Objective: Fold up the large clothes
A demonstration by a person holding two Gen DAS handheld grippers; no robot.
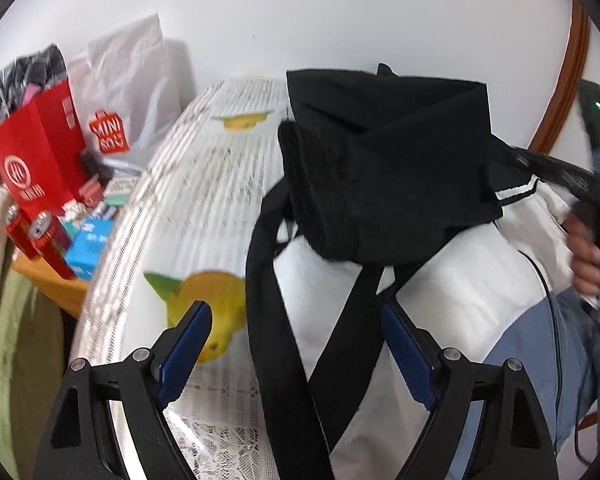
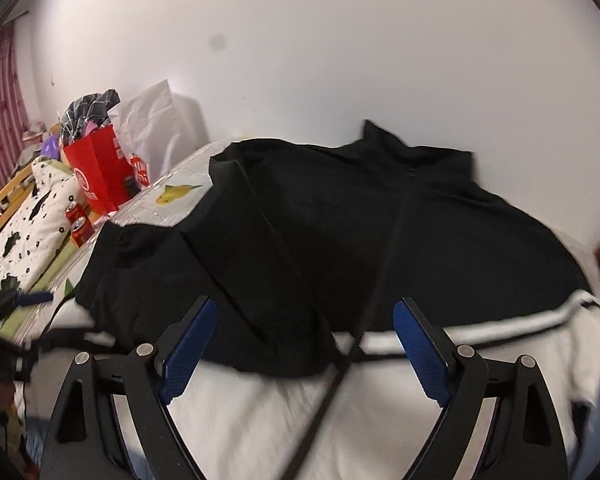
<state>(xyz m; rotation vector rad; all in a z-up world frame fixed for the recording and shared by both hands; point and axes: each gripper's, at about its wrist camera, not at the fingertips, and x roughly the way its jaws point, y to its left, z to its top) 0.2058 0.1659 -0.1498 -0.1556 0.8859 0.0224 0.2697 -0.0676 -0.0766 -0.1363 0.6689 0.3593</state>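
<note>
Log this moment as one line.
garment: black-and-white garment partly folded on table | left gripper: open, empty | right gripper: open, empty | black straps loose

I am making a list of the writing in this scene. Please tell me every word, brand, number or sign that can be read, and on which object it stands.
"MINI SO" in white on a red bag logo, printed on the white plastic bag.
Red paper bag: a white round emblem with characters beneath and on its side, too blurred to read.
Two red cans: print too small to read.
Blue box: white marks, blurred, unreadable.
</note>
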